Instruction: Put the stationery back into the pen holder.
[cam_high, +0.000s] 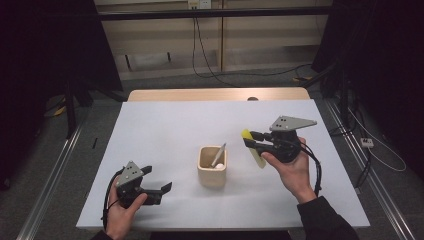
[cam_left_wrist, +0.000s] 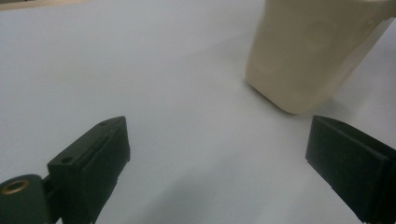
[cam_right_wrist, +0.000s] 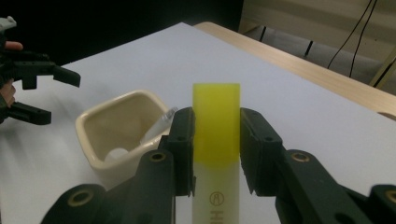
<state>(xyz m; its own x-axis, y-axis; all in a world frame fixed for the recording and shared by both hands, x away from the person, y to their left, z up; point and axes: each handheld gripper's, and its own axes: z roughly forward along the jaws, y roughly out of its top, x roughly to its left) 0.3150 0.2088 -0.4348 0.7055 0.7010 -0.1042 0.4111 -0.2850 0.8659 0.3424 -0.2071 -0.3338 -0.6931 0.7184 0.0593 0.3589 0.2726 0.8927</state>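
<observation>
Carrying: yellow-capped marker (cam_right_wrist: 216, 140) clamped in the right tongs (cam_right_wrist: 216, 154) — pads pressed on both flanks, cap end pointing away from the hand.
Where: marker held off the tabletop (cam_high: 165, 130), just right of the cream cup (cam_high: 212, 167) in the high view (cam_high: 253, 148); not yet over the mouth.
Cup: upright near the middle of the white surface, square-mouthed, already holding a pale pen (cam_high: 218, 155) that leans on the rim, plus a small white round thing at the bottom (cam_right_wrist: 116, 154).
Left tongs (cam_high: 155, 186): released, nothing between the jaws, low by the near left edge; cup wall (cam_left_wrist: 308, 51) ahead and to one side, well apart.
Left hand (cam_high: 122, 210): resting, apparently waiting.
Step in hand: judged as the transfer leg — marker picked, on the way toward the cup.
Next move calls for: shifting left until above the opening, tipping the marker near upright, lowering into the free side beside the leaning pen, then letting go.
Risk: catching the rim or nudging the light cup; steadying with the left tongs might help.
</observation>
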